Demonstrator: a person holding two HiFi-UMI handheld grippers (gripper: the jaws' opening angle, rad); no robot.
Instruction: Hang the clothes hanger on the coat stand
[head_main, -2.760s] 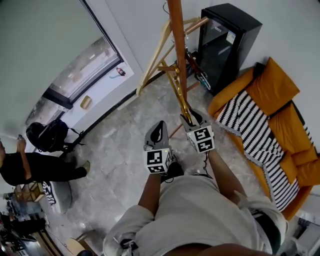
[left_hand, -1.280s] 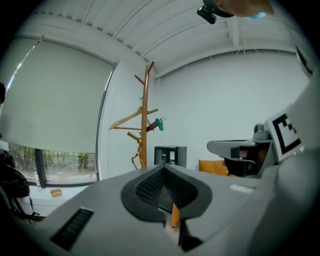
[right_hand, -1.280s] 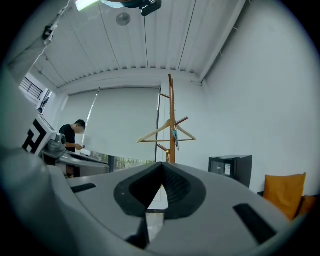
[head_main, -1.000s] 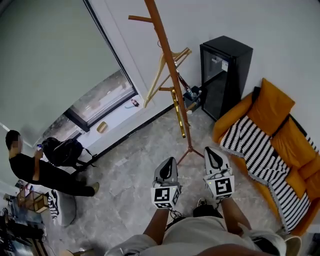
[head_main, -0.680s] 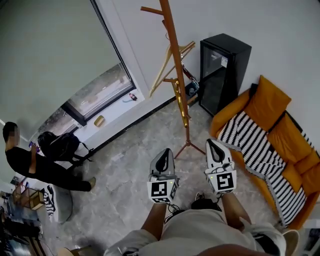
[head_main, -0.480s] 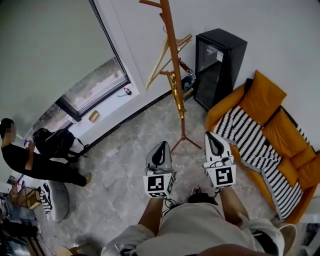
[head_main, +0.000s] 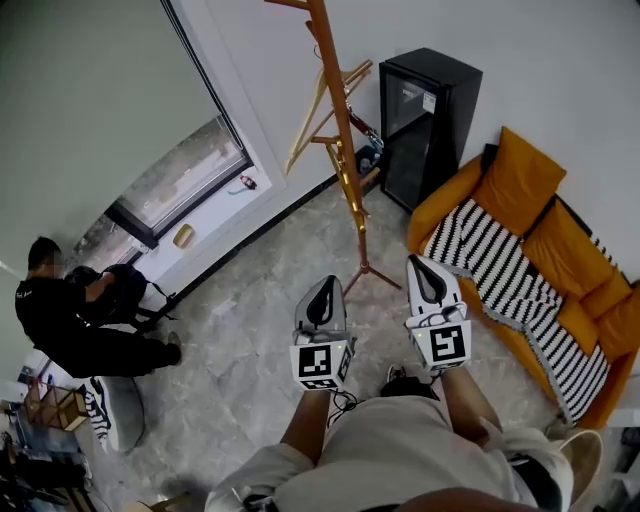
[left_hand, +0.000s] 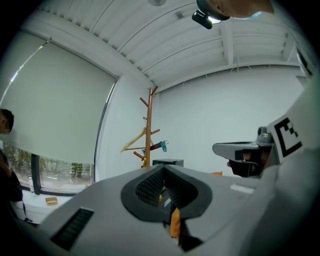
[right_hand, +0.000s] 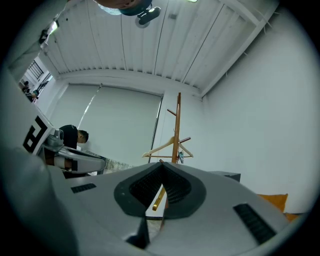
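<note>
Head view, tongs: the left tongs (head_main: 322, 290) and the right tongs (head_main: 421, 268) are pointing side by side toward 12 o'clock, both pinched together and carrying nothing.
Head view, hanger: the hanger (head_main: 305, 120) is hanging on the coat stand (head_main: 340, 150) at 12 o'clock, well apart from both tongs.
Head view, surroundings: a sofa (head_main: 560, 240) is sitting at 3 o'clock, a black cabinet (head_main: 425, 110) is standing at 1 o'clock, and a person (head_main: 70, 320) is crouching at 9 o'clock.
Left gripper view: the jaws are meeting at their tips with nothing between them, and the hanger (left_hand: 134, 142) is hanging on the 9 o'clock side of the stand's pole.
Right gripper view: the jaws are pressing together, empty, and the hanger (right_hand: 162, 147) is hanging across the pole at 12 o'clock.
</note>
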